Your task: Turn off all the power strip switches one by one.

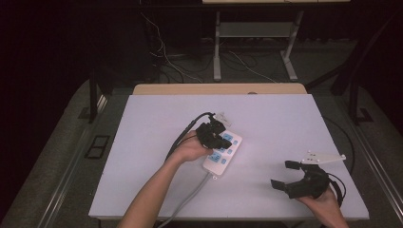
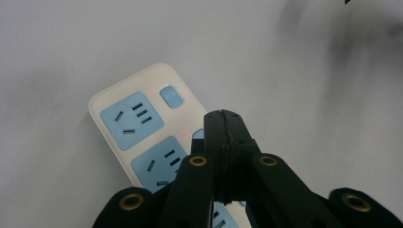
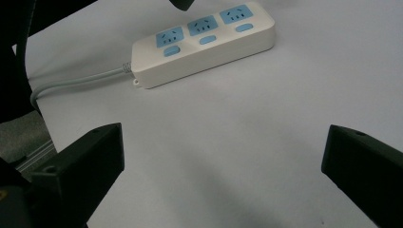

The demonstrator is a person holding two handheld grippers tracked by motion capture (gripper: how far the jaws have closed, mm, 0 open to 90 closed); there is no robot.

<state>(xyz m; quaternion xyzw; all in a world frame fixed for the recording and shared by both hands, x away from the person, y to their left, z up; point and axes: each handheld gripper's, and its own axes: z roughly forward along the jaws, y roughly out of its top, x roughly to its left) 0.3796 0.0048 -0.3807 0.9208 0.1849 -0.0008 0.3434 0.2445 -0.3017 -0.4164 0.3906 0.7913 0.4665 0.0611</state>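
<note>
A white power strip [image 1: 223,153] with blue sockets and blue switches lies near the middle of the white table [image 1: 266,123]. My left gripper [image 1: 219,138] is over the strip's far half. In the left gripper view its jaws [image 2: 223,118] are shut with nothing between them. Their tips sit over the second blue switch of the power strip [image 2: 109,102] and hide most of it, and I cannot tell if they touch it. Small red lights glow beside the switches. My right gripper [image 1: 284,175] rests at the front right, open and empty. In its own view the right gripper [image 3: 223,156] faces the power strip [image 3: 204,47].
The strip's grey cable [image 1: 190,194] runs off the table's front edge, seen in the right gripper view as the cable [image 3: 71,83] at left. The person's left forearm [image 1: 152,190] lies beside it. A desk frame [image 1: 256,42] and loose wires stand on the floor behind.
</note>
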